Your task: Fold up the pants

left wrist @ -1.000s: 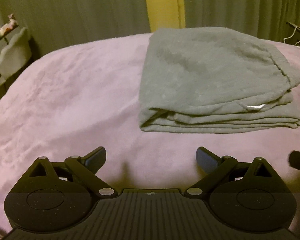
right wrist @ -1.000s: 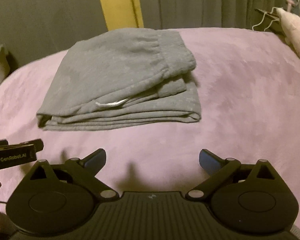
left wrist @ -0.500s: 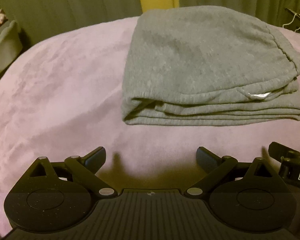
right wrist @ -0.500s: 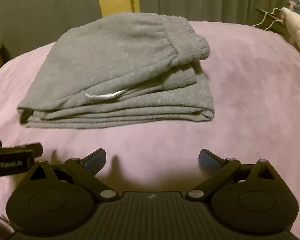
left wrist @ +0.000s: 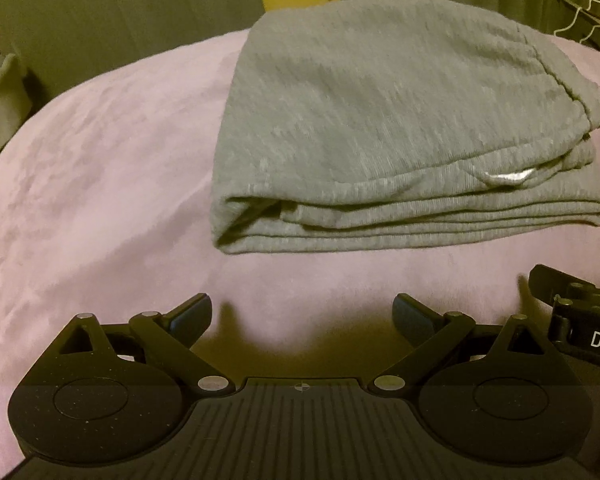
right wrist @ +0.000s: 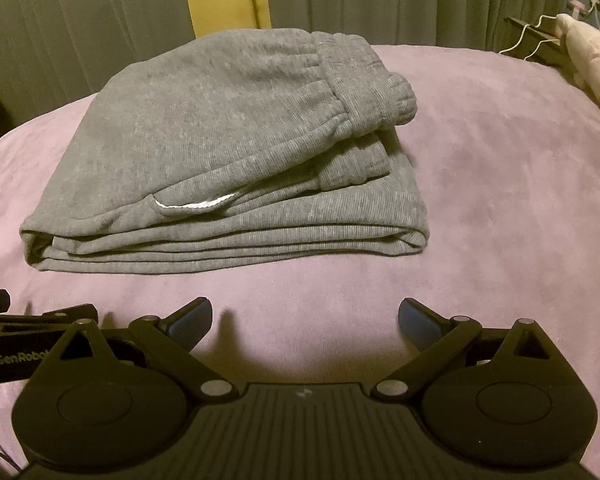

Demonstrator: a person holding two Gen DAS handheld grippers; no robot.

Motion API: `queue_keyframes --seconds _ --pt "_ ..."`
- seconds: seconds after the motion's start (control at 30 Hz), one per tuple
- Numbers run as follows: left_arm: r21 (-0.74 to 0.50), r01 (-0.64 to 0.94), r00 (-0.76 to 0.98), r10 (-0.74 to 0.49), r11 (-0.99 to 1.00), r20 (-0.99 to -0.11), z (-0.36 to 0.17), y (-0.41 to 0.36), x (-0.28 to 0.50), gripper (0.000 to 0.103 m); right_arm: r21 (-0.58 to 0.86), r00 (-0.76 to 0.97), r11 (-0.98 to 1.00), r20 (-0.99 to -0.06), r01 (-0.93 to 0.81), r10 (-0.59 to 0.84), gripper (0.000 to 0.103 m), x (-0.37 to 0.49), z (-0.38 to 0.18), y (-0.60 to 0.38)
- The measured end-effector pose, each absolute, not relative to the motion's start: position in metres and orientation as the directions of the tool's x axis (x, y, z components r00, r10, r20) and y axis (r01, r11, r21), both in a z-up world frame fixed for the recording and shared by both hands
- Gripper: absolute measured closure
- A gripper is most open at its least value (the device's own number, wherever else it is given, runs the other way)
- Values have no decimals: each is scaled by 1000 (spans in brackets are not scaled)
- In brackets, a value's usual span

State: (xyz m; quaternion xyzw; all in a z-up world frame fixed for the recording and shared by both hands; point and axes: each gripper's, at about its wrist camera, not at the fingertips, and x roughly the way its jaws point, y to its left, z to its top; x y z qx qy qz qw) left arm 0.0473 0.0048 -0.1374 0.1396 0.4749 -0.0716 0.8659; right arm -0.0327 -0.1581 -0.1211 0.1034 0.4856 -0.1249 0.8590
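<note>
Two grippers hovered before our folded pants [left wrist: 380,120] on the pink bedspread [left wrist: 100,168].

We held the left gripper [left wrist: 302,316] and the right gripper [right wrist: 305,320] low over bare bedspread, each with jaws spread wide and gripping nothing, short of the grey stack's near edge. A white strip [right wrist: 196,206], perhaps a pocket lining, peeked from the layers; the gathered waistband [right wrist: 364,80] lay on top at the right.

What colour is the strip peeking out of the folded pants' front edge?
White, against the grey pants; the strip shows best in the right wrist view.
</note>
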Motion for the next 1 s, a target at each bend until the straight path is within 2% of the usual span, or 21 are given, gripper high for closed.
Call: queue_keyframes --seconds 1.0 --pt "199 262 509 40 945 -860 -145 4 52 3 50 473 950 -875 309 -107 4 -30 -125 -158"
